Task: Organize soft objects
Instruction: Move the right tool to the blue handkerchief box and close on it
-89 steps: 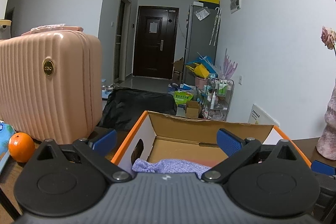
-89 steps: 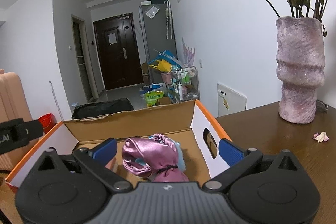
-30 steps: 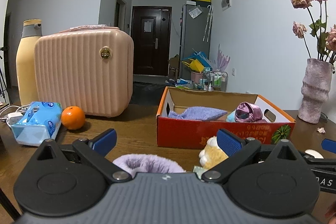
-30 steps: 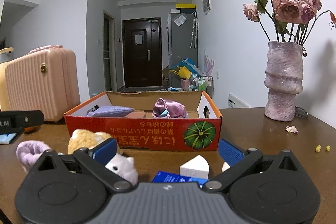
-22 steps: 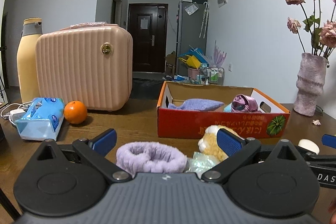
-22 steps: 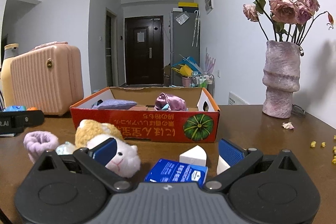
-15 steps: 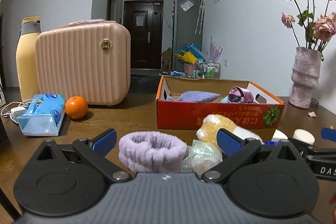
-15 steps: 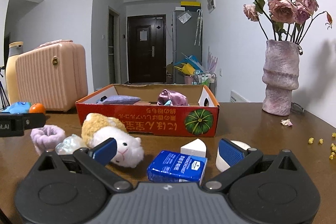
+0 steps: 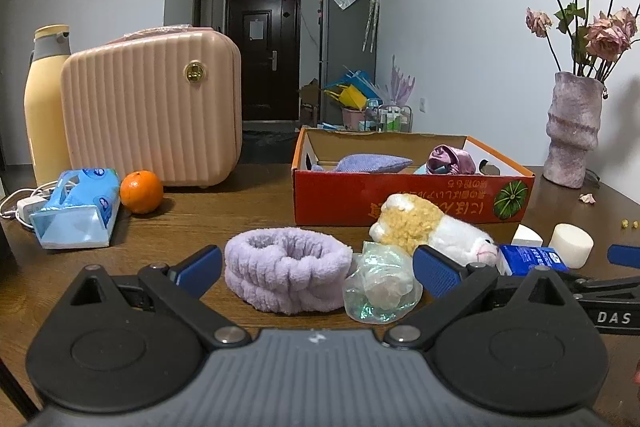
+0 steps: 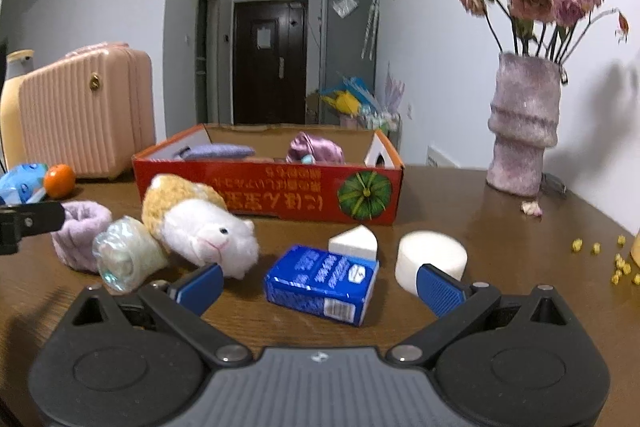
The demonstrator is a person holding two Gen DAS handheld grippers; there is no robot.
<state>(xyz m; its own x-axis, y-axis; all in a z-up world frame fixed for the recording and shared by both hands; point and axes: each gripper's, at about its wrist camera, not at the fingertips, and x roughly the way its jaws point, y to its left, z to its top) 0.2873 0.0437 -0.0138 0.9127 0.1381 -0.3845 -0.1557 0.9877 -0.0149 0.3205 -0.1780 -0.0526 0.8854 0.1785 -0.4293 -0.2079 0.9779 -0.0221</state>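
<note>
My left gripper (image 9: 317,265) is open and empty, with a purple fluffy headband (image 9: 286,269) and a clear crinkly bundle (image 9: 382,287) lying between its fingers. A yellow-and-white plush hamster (image 9: 432,229) lies just beyond. My right gripper (image 10: 319,285) is open and empty, facing a blue tissue pack (image 10: 322,279), a white wedge sponge (image 10: 354,243) and a round white sponge (image 10: 432,261). The red cardboard box (image 10: 280,195) behind them holds a purple cloth (image 10: 218,151) and a pink satin scrunchie (image 10: 316,147).
A pink suitcase (image 9: 154,107), a yellow bottle (image 9: 42,99), an orange (image 9: 141,186) and a blue wipes pack (image 9: 78,213) stand at the left. A vase of dried roses (image 10: 522,135) stands at the right, with petals and crumbs (image 10: 616,259) near it.
Both grippers have drawn back from over the box to low above the table. The headband, plush, crinkly bundle, tissue pack and sponges have come into view in front of them.
</note>
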